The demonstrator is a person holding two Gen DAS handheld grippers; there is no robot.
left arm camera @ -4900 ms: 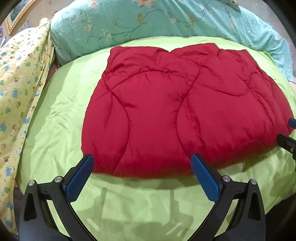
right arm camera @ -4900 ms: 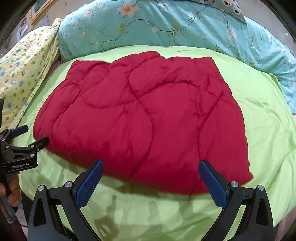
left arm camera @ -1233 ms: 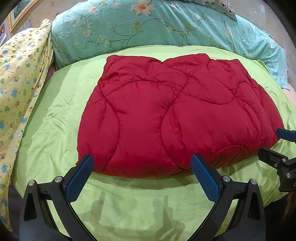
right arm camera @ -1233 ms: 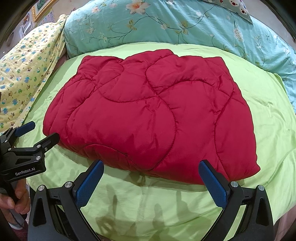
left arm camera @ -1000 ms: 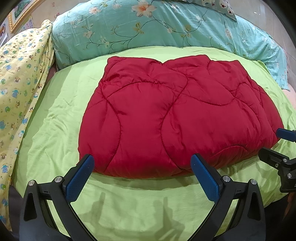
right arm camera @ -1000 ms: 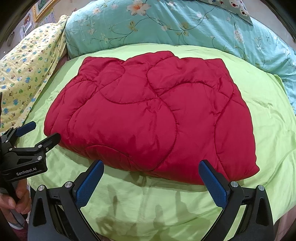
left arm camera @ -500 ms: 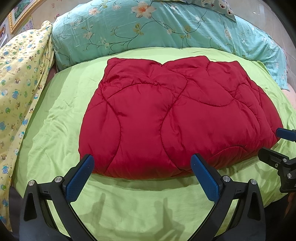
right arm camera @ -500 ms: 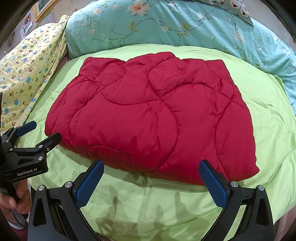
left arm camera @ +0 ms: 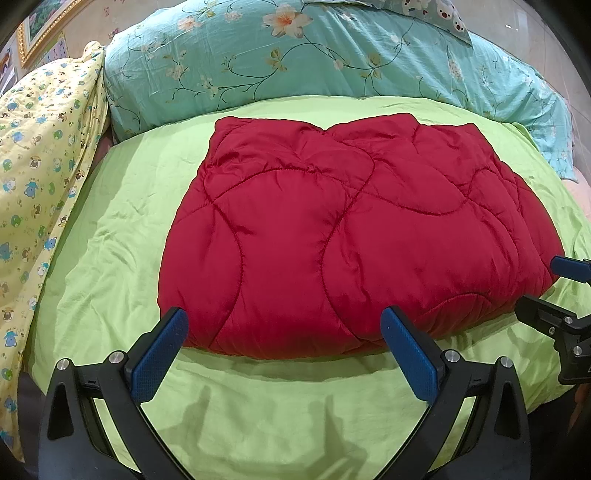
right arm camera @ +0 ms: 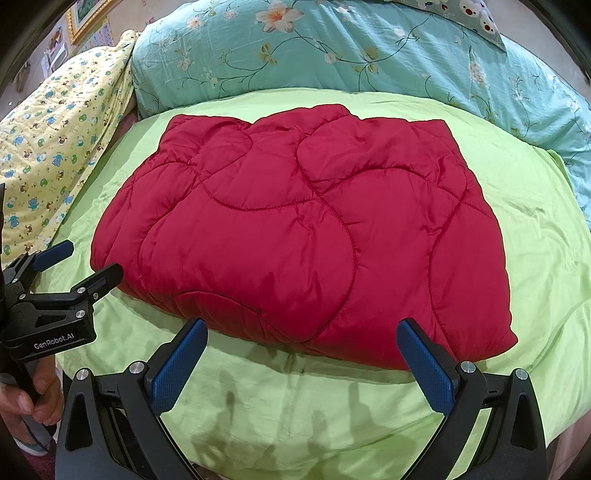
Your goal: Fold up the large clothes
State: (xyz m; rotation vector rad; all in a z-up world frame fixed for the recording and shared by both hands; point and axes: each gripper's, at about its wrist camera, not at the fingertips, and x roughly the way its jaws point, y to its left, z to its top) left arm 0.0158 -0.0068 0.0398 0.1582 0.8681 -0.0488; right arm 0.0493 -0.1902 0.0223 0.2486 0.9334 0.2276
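Note:
A red quilted garment [left arm camera: 351, 236] lies folded into a thick rectangle on the lime green bed sheet [left arm camera: 110, 229]; in the right wrist view the same red garment [right arm camera: 306, 236] fills the middle. My left gripper [left arm camera: 284, 336] hovers open just short of the garment's near edge, nothing between its blue pads. My right gripper [right arm camera: 303, 343] is open too, held before the near edge, empty. The right gripper [left arm camera: 554, 288] shows at the right edge of the left wrist view, and the left gripper [right arm camera: 70, 266] at the left of the right wrist view, held by a hand [right arm camera: 26, 402].
A teal floral duvet [left arm camera: 314, 55] is piled along the far side of the bed. A yellow printed blanket [left arm camera: 33, 177] lies along the left. A framed picture [left arm camera: 40, 26] hangs at the upper left. Bare green sheet [right arm camera: 295, 417] stretches between the grippers and the garment.
Over the last second both grippers crept slightly closer to the garment's near edge, staying open. Since about five seconds ago both views had pulled back and the garment looks smaller.

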